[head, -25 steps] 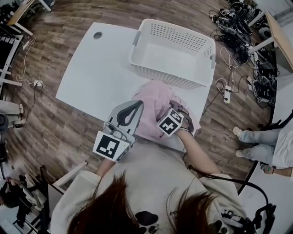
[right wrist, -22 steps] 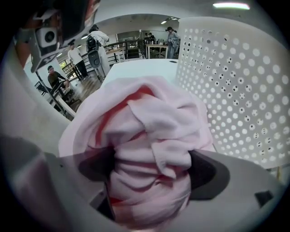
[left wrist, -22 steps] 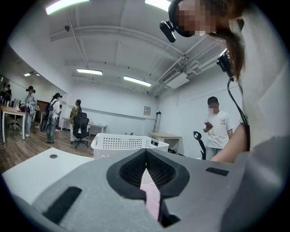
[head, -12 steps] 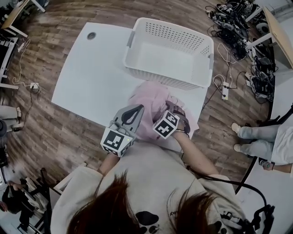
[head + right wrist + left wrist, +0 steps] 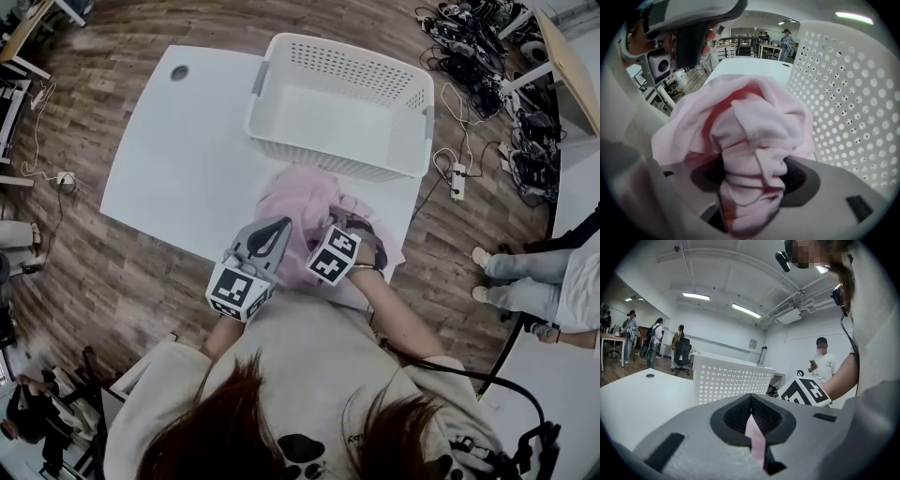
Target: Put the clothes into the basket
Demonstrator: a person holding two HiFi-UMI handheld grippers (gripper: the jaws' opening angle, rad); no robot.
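Pinching, left tongs (image 5: 279, 225): shut on a thin pink fold.
Pink garment (image 5: 300, 199): heaped on the table (image 5: 178, 159), under both tips.
Right tongs (image 5: 750, 185): just been closing; a thick bunch is squeezed between the jaws.
Basket (image 5: 328, 161): just beyond the tips.
Advice: raise both together, clearing the near wall.

Overhead and both gripper views share basket (image 5: 323, 155)

White table (image 5: 178, 159), wood floor (image 5: 94, 272), cables (image 5: 473, 52), likely power strip (image 5: 458, 183)
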